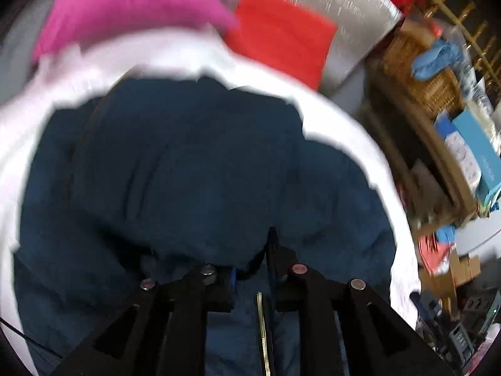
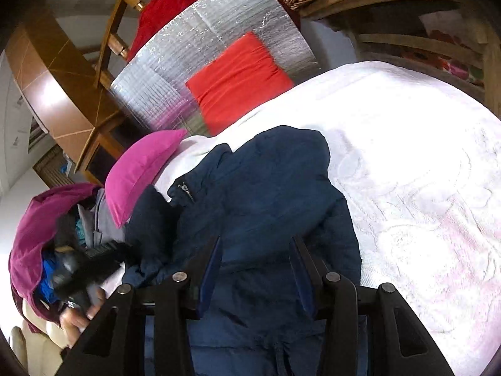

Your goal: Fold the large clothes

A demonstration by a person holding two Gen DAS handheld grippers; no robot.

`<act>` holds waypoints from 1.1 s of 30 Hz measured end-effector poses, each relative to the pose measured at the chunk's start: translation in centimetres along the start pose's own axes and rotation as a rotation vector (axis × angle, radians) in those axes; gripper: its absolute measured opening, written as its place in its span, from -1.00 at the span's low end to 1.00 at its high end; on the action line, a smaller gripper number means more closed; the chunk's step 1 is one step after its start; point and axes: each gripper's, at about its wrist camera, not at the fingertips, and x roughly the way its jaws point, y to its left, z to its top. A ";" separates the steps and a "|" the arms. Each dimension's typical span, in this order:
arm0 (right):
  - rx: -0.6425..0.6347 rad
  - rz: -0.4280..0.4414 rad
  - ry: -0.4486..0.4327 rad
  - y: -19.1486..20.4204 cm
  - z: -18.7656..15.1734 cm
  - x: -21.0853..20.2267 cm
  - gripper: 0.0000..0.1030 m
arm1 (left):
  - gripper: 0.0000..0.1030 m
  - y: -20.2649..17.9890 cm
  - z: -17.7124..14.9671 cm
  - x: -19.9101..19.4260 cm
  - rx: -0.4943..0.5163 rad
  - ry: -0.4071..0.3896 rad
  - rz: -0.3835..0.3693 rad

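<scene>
Left wrist view is blurred, but its claw (image 1: 250, 269) sits at the bottom centre of the frame with dark blue fabric of the navy jacket (image 1: 188, 163) bunched between the fingers, pinching it. That jacket fills the middle of the frame, lying on the white bedspread (image 1: 353, 125), with a pink pillow (image 1: 125, 9) at upper left and an orange cushion (image 1: 281, 34) at top centre. Right wrist view is sharper: the right claw (image 2: 255, 269) hangs spread over the jacket (image 2: 256, 188) at lower centre, blue-padded fingers (image 2: 209, 269) apart, the cloth lying below them.
</scene>
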 end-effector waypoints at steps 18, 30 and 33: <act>-0.369 0.046 0.148 13.5 -0.9 6.0 0.39 | 0.47 14.5 1.1 -10.0 -0.302 -0.034 0.172; -0.917 -0.157 0.279 23.1 -4.1 18.1 0.61 | 0.44 13.6 1.4 -4.8 -0.327 0.095 0.270; -0.809 -0.178 0.229 21.8 -3.0 19.4 0.41 | 0.44 13.2 1.6 -4.4 -0.319 0.095 0.278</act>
